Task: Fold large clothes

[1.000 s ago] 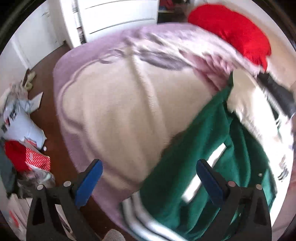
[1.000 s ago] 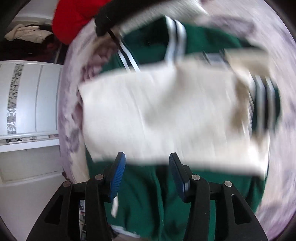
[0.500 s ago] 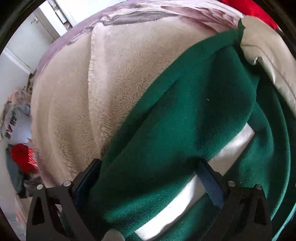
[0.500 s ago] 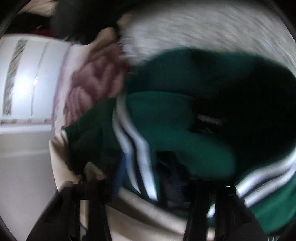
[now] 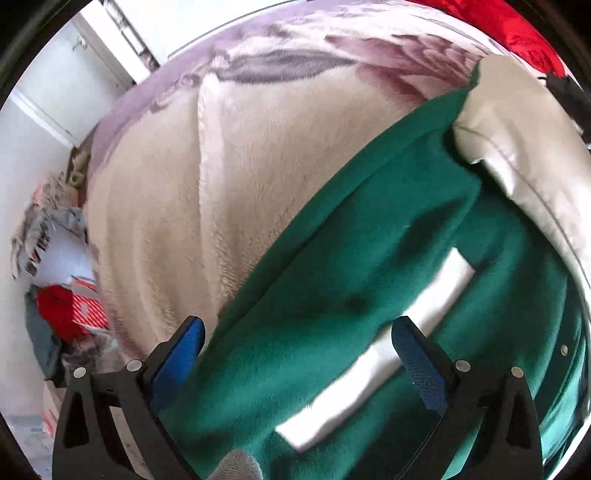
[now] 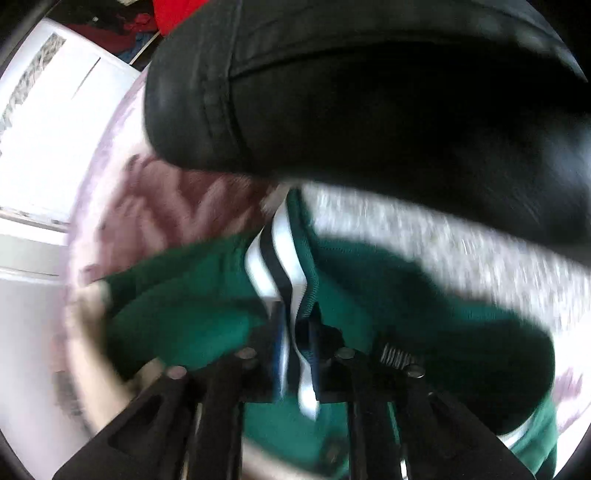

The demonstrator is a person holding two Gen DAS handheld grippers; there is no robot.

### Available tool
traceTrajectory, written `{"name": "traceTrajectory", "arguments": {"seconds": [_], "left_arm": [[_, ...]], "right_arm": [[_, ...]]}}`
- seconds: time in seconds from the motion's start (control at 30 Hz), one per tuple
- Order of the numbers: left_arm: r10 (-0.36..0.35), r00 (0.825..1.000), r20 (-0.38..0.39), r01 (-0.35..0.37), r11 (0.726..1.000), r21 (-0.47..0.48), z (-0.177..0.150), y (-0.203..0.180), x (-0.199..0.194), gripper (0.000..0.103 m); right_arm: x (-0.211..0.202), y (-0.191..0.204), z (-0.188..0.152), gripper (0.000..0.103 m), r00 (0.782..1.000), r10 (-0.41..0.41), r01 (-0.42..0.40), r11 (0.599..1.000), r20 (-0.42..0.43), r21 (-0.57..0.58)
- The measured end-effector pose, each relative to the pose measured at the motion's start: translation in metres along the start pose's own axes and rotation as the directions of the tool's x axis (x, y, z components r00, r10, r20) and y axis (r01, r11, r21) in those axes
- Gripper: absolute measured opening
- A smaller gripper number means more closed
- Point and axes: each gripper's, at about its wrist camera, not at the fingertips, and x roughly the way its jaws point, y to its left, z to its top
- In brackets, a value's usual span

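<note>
The jacket (image 5: 332, 295), green fleece with cream sleeves and striped ribbing, lies on a blanket (image 5: 177, 206) that covers a bed; in the left view it runs from the near edge up toward the far right, a cream sleeve (image 5: 517, 155) draped over its far end and a white band (image 5: 388, 354) crossing its near part; it looks thick, soft and limp, likely to sag and slide on the plush pile rather than hold a crease, so I judge it best taken at firm edges, the ribbed hem or collar, with both hands well apart to keep the fold square; the left gripper (image 5: 295, 354) hovers close over the green cloth with its blue pads spread wide on either side of a broad stretch of fleece, pressing on nothing; the right gripper (image 6: 295, 343) has the striped ribbing (image 6: 277, 258) between its narrow-set pads, and its jaws are opening, though the pads look to be against the ribbing yet; the right view is badly blurred, so which edge that ribbing belongs to, hem, cuff or collar, I cannot tell; a large black garment (image 6: 369, 92) fills the far half of that view and hides whatever lies behind; a red item (image 5: 517, 26) is cut off at the far right, and clutter (image 5: 59, 302) on the floor at the left is too small to make out.
</note>
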Motion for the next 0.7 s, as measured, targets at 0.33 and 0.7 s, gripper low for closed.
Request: {"name": "traceTrajectory", "arguments": {"seconds": [0.33, 0.7], "left_arm": [[0.098, 0.988, 0.119, -0.11, 0.989, 0.098, -0.025, -0.048, -0.059, 0.103], [0.041, 0.991, 0.126, -0.065, 0.978, 0.199, -0.034, -0.126, -0.049, 0.103]], "right_arm": [[-0.099, -0.089, -0.048, 0.051, 0.978, -0.187, 0.197, 0.973, -0.091, 0.122], [-0.027, -0.108, -0.066, 0.013, 0.87, -0.492, 0.489, 0.86, -0.013, 0.145]]}}
